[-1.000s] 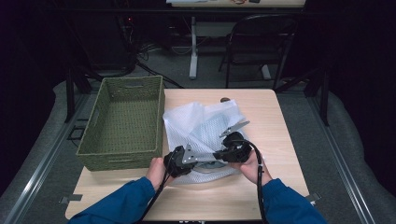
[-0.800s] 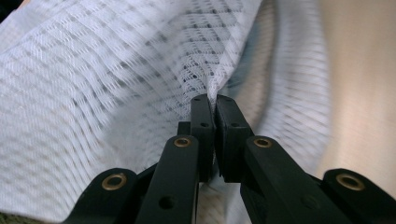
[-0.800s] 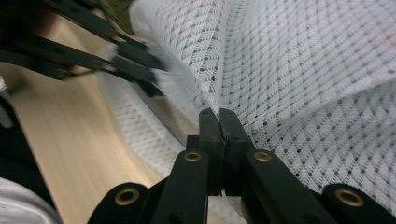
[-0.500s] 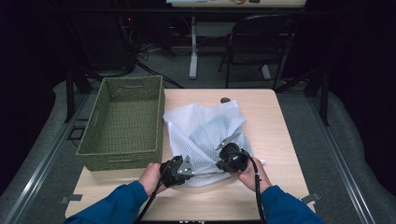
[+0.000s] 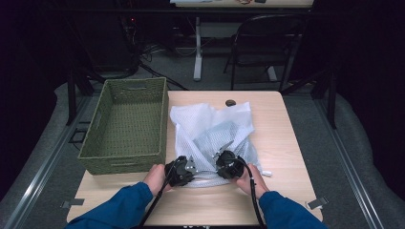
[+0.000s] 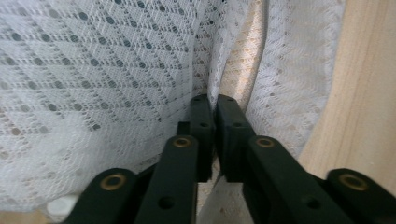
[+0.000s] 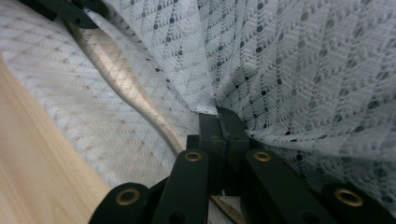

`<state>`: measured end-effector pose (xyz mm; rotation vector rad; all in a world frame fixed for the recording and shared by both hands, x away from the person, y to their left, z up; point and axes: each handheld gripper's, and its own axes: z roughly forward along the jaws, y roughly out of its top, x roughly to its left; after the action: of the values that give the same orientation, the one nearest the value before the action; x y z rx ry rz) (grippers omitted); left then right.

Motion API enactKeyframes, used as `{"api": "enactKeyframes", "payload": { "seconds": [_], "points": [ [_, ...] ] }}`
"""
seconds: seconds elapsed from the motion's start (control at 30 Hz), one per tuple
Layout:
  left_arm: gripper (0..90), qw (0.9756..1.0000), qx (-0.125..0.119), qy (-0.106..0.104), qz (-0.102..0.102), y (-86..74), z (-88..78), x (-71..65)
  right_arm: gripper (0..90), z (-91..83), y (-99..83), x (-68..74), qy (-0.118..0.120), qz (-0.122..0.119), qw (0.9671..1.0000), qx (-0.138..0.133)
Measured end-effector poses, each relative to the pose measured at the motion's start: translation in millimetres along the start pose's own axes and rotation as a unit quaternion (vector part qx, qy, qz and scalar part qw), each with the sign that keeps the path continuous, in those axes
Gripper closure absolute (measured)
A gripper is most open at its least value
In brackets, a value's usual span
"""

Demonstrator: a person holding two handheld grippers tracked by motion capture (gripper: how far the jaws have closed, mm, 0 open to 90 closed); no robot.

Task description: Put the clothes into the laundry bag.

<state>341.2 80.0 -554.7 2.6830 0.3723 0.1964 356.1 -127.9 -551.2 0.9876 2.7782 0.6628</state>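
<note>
A white mesh cloth (image 5: 210, 133) lies spread and partly folded over the middle of the wooden table (image 5: 282, 143). My left gripper (image 5: 184, 168) is at the cloth's near left edge, shut on a pinch of the mesh (image 6: 212, 100). My right gripper (image 5: 224, 164) is at the near edge just to its right, also shut on a fold of the cloth (image 7: 219, 112). Both grippers sit close together, low over the table. The left gripper's jaws show at the top left corner of the right gripper view.
A green woven basket (image 5: 125, 125) stands on the table's left side, touching the cloth's left edge. A small dark disc (image 5: 230, 102) lies at the table's far edge. A black chair (image 5: 267, 47) and table legs stand beyond.
Both grippers have pulled toward the near edge of the table, drawing the cloth's near edge with them. The cloth lies flatter and more spread than before.
</note>
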Motion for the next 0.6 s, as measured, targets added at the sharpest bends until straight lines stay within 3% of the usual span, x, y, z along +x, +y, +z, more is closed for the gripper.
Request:
{"api": "enactKeyframes", "payload": {
  "seconds": [0.1, 0.23, 0.4, 0.43, 0.6],
  "points": [
    [70.6, 0.9999, -0.011, -0.008, -0.01, -0.6, -9.9, 3.3, 79.0, -11.1, -0.8, -2.2, 0.029, 0.003, 0.9994, -0.019],
    [51.4, 0.998, -0.053, -0.003, -0.034, -2.3, -32.7, 1.4, 64.1, -37.6, -5.0, -5.0, 0.06, 0.013, 0.9972, -0.043],
    [35.5, 0.9968, -0.069, 0.0, -0.041, -3.7, -47.1, -0.8, 40.1, -58.2, -8.5, -4.3, 0.052, 0.005, 0.9966, -0.064],
    [30.5, 0.9964, -0.07, 0.016, -0.046, -4.8, -50.0, -1.9, 35.9, -61.2, -9.0, -3.9, 0.047, 0.002, 0.9965, -0.069],
    [17.2, 0.9947, -0.075, 0.022, -0.067, -13.5, -63.6, -0.2, 22.2, -75.0, -14.5, -3.8, 0.019, 0.004, 0.9965, -0.081]
  ]
}}
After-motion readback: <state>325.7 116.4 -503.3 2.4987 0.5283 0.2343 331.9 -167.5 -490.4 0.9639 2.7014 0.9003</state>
